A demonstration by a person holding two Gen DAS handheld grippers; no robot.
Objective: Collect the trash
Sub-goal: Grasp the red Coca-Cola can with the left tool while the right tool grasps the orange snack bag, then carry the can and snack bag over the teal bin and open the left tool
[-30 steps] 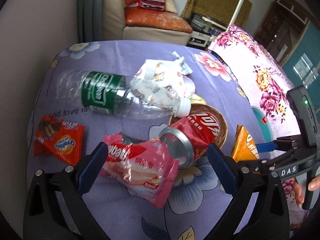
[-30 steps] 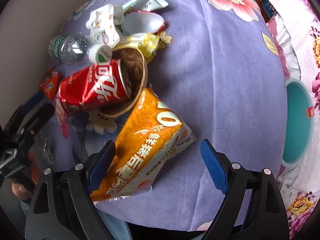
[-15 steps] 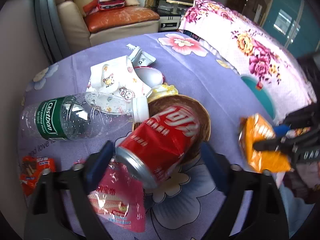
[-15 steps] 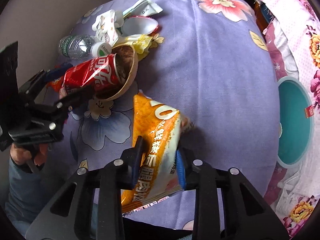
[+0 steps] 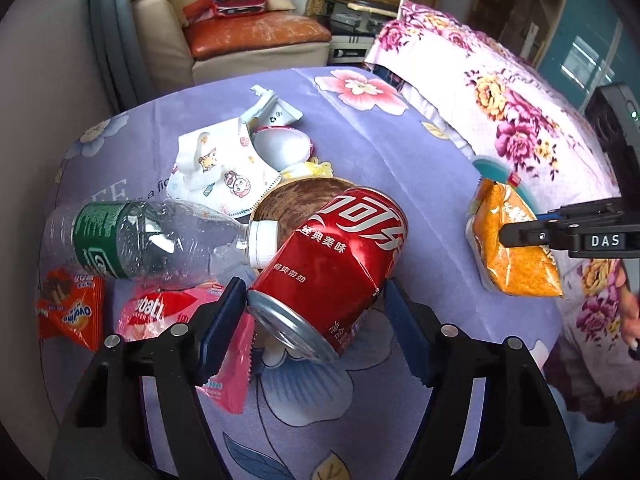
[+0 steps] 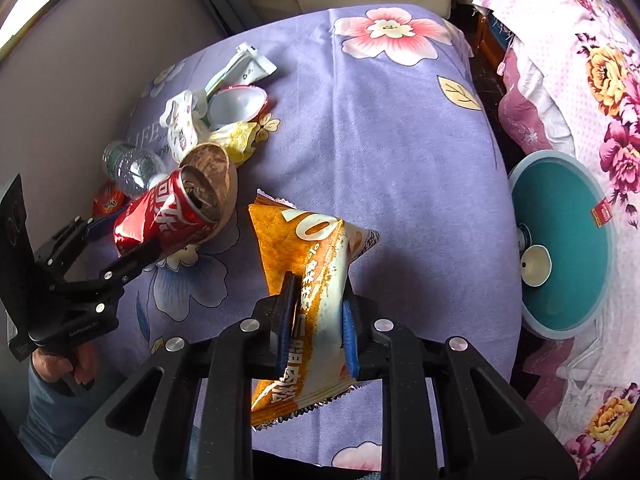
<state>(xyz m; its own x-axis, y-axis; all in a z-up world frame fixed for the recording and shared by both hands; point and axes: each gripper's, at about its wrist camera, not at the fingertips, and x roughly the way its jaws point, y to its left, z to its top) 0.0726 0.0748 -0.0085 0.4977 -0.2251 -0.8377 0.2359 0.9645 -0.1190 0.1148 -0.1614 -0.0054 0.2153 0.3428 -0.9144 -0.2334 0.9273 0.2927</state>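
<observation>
Now the orange snack bag (image 6: 316,280) is pinched between the right claw (image 6: 316,316) pads, w/ its torn top sticking forward over the purple floral counter (image 6: 400,140) and its bottom hanging toward the camera; in the left wrist view the same bag (image 5: 516,256) shows at about 3 o'clock, clamped in that claw. The dented red cola can (image 5: 340,264) lies tilted w/ its top end resting in a brown bowl (image 5: 296,196), base toward the left claw (image 5: 316,324), whose pads sit apart on either side of the can, the left pad right at the can's base rim, the right pad just off it. At 9 o'clock from the can a clear plastic bottle (image 5: 152,240) w/ green label lies on its side, white cap touching the can. Below the bottle, a pink wafer wrapper (image 5: 188,320) & at far 9 o'clock an orange-red sachet (image 5: 70,312). At 12 o'clock, behind the bowl, a printed cloth (image 5: 220,172), a white lid (image 5: 280,148) & a crumpled white packet (image 5: 272,108). A teal basin (image 6: 568,256) sits at 3 o'clock off the counter edge in the right wrist view.
</observation>
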